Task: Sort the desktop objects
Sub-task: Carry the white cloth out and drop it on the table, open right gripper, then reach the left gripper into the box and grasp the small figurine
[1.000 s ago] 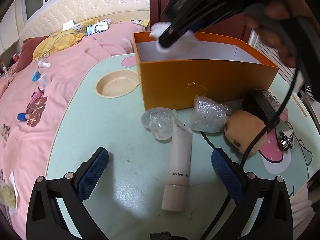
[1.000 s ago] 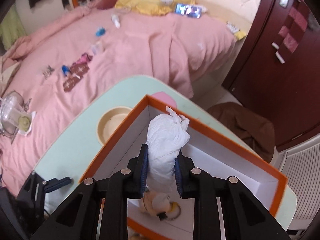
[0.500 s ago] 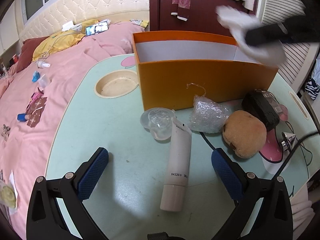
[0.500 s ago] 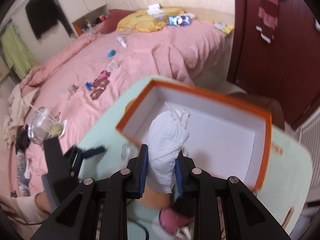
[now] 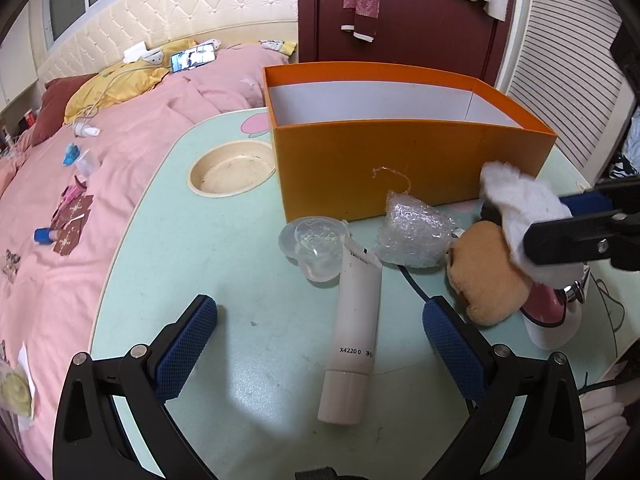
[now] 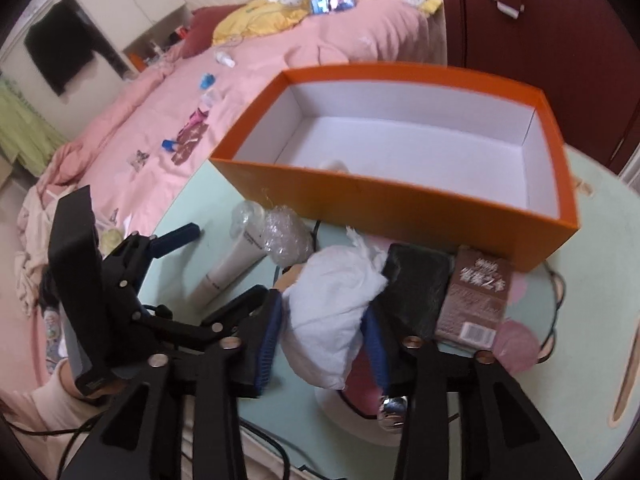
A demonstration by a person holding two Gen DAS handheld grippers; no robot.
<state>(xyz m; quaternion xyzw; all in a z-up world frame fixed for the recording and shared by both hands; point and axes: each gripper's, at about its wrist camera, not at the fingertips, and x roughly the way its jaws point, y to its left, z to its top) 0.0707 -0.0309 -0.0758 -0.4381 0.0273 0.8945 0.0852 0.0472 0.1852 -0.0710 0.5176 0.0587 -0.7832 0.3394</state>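
On the left we keep our left gripper [image 5: 320, 340] spread wide and empty, hovering where it was a second ago over the white tube [image 5: 356, 332] on the pale green table [image 5: 240, 280], with the clear plastic cup [image 5: 316, 248] and the wad of bubble wrap [image 5: 416, 232] just beyond its cap end. Behind these stands the orange box [image 5: 380, 168], open at the top; from the right wrist view it looks nearly bare inside, with only a small pale shape by its near wall that we cannot identify. The change is on the right: a second ago our right gripper [image 6: 324, 332] held the crumpled white tissue [image 6: 332, 312] clamped above the box, and now it has swung out and down to the table's right end, over the tan plush toy [image 5: 484, 276], the black case [image 6: 416, 284] and the brown packet [image 6: 476, 300]. Its jaws are opening, with the tissue between them, already slack on one side. We judge the tissue is being let go outside the box, so it may belong to another pile, and the sort has barely begun.
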